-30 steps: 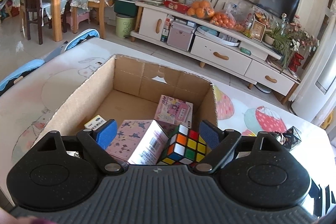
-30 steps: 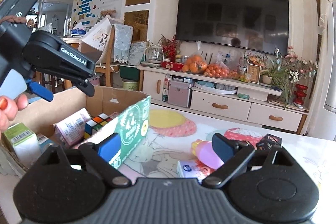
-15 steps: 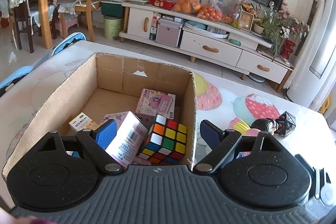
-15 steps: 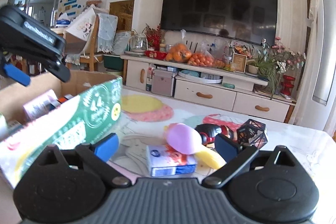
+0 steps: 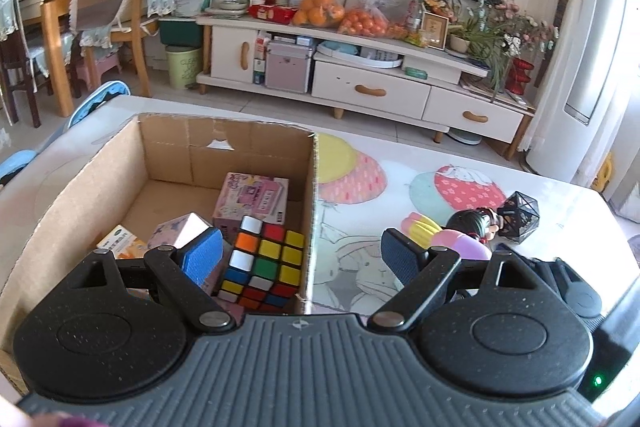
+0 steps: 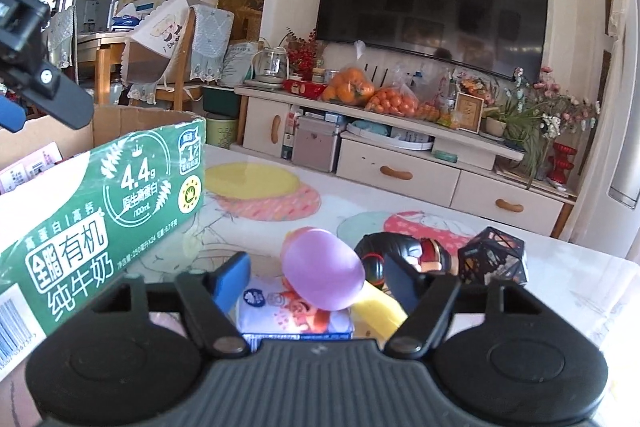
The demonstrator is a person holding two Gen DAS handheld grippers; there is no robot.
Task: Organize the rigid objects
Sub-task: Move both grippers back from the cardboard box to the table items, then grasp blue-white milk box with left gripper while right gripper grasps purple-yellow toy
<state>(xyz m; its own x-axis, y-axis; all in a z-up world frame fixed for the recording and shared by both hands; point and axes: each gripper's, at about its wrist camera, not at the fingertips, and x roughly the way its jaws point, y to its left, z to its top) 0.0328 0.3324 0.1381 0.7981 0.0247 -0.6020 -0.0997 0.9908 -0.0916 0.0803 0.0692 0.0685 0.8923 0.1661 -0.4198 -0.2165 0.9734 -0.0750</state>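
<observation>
An open cardboard box [image 5: 100, 171] holds a Rubik's cube [image 5: 262, 267], pink cartons [image 5: 256, 199] and a small orange carton [image 5: 120, 241]. My left gripper [image 5: 300, 253] hangs open above the box's right wall with nothing between its fingers. Its arm also shows in the right wrist view, top left. On the table my right gripper [image 6: 316, 283] straddles a small blue-and-white box [image 6: 296, 317]. Its jaws are closing, and the pads stand a little apart from the box. A purple egg-shaped toy [image 6: 322, 269] lies over the box's far end.
The cardboard box's green printed side [image 6: 100, 219] stands close on the left of my right gripper. Behind the small box lie a yellow piece [image 6: 376, 307], a black doll head [image 6: 400, 251] and a black wire polyhedron [image 6: 492, 263]. The table [image 5: 400, 211] has a cartoon-print cover.
My right gripper has moved down and to the right, from beside the cardboard box to the small blue-and-white box, and its jaws have narrowed. My left gripper has rolled a little above the box.
</observation>
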